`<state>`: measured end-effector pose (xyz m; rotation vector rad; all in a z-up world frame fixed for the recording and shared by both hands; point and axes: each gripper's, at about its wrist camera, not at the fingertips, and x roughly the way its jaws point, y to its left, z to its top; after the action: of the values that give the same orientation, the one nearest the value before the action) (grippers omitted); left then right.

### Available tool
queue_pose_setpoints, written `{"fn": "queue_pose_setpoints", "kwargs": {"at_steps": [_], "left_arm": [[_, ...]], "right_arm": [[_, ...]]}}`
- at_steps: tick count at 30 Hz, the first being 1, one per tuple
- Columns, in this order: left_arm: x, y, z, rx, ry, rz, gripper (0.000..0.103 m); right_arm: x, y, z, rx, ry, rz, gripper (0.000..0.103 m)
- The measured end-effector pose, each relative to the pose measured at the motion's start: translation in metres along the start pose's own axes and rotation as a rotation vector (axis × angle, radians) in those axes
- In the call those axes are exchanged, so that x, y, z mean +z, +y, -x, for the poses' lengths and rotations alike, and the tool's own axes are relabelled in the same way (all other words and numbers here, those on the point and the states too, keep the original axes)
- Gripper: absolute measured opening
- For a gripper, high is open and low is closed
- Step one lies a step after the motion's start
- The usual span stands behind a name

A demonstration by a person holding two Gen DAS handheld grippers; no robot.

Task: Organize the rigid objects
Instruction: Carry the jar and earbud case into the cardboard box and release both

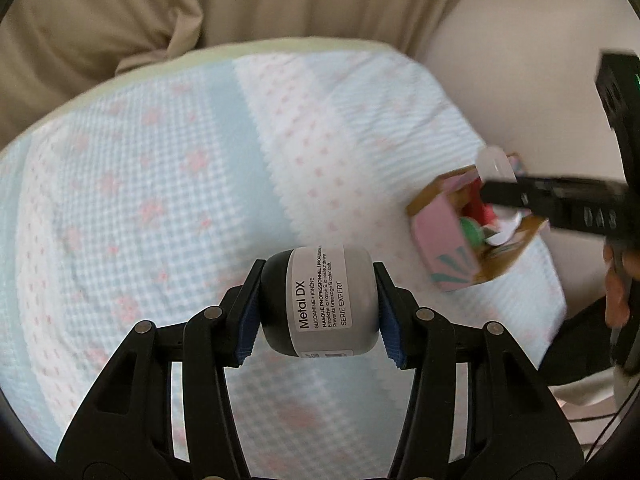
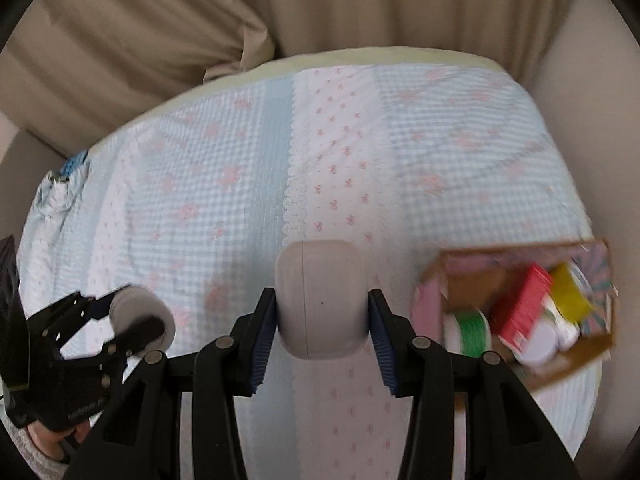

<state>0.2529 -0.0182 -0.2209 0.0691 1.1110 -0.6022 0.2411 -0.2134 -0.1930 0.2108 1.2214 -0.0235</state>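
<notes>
My left gripper [image 1: 319, 307] is shut on a grey and black "Metal DX" jar [image 1: 320, 304], held above the bed. It also shows in the right wrist view [image 2: 132, 322] at the lower left, with the jar [image 2: 142, 318] in it. My right gripper [image 2: 322, 322] is shut on a white rounded case [image 2: 322, 300], also above the bed. In the left wrist view the right gripper [image 1: 500, 184] reaches over a pink cardboard box [image 1: 448, 240] with the white case [image 1: 496, 164] at its tip.
The pink box [image 2: 430, 304] lies at the bed's right edge, holding a red carton [image 2: 520, 308], a yellow item [image 2: 568, 292], a green-lidded tub [image 2: 472, 332] and white containers. The bed has a blue and pink quilt [image 2: 240, 184]. Beige curtains [image 2: 160, 20] hang behind.
</notes>
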Motion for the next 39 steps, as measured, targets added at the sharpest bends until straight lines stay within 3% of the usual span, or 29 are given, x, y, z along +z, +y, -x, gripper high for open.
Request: {"fn": "queue_pose_setpoints", "kwargs": {"at_steps": [10, 18, 26, 32, 39], "left_arm": [[0.023, -0.098, 0.020, -0.085, -0.044, -0.055, 0.047], [0.034, -0.188, -0.023, -0.126, -0.006, -0.076, 0.047], [0.054, -0.248, -0.095, -0.106, 0.081, -0.076, 0.047], [0.080, -0.260, -0.154, -0.053, 0.135, -0.055, 0.047], [0.092, -0.256, -0.222, 0.007, 0.226, -0.021, 0.047]], "right_arm": [[-0.056, -0.068, 0.086, -0.044, -0.056, -0.138, 0.041], [-0.081, -0.159, 0.113, -0.070, -0.051, -0.215, 0.041], [-0.078, -0.251, 0.094, -0.066, -0.014, -0.282, 0.041], [-0.068, -0.303, 0.054, -0.031, 0.056, -0.292, 0.041], [-0.065, -0.328, -0.004, 0.026, 0.162, -0.283, 0.041]]}}
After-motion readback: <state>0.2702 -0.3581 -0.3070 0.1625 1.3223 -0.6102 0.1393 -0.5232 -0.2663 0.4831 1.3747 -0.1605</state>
